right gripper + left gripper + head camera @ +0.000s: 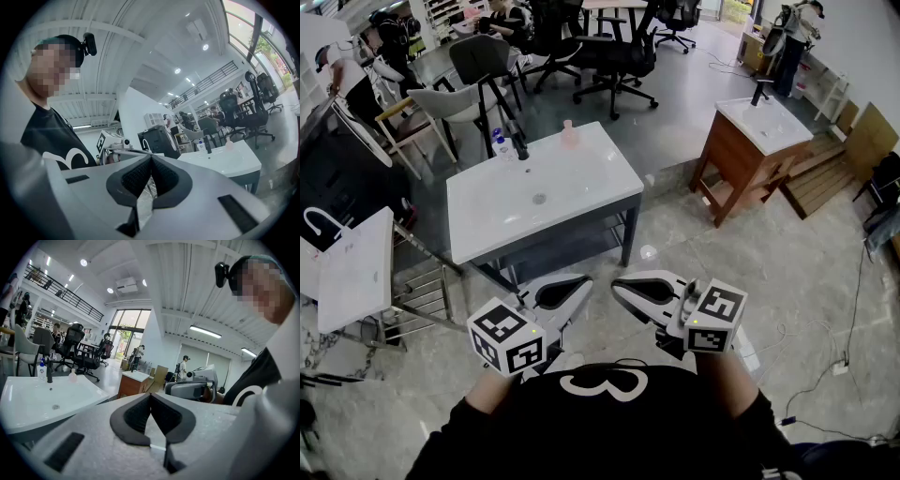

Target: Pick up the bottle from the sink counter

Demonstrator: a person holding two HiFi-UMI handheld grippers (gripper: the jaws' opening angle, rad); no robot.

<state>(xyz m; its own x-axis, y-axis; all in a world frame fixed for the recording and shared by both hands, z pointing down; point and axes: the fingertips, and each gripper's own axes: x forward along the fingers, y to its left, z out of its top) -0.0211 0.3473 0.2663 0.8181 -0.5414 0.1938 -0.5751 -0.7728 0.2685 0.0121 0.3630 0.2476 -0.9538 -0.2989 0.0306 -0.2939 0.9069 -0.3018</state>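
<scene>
The bottle [499, 143], small and clear with a blue label, stands upright at the far left corner of the white sink counter [592, 174], just beside the black faucet [521, 148]. A pale pink container [569, 134] stands further along the same back edge, well apart from it. The bottle is judged to be light, thin-walled plastic: smooth enough to slip and soft enough to dent if squeezed hard. How full it is cannot be made out. A hold around the middle of the body, below the shoulder, is judged to be the safest, with only moderate pressure applied. Because the faucet stands so close on one side, little room is left there for a jaw, so an approach from the open left edge or from the front is likely to be called for. Nothing has been taken up yet. The left gripper [577, 285] is held low in front of the person's chest with its jaws pressed together on nothing. The right gripper [623, 287] is held the same way beside it, its jaws likewise closed and empty. The two tips are turned towards each other, and both grippers are well apart from the counter, with bare floor between. A second sink counter on a wooden cabinet [741, 155] is seen off to the right.
</scene>
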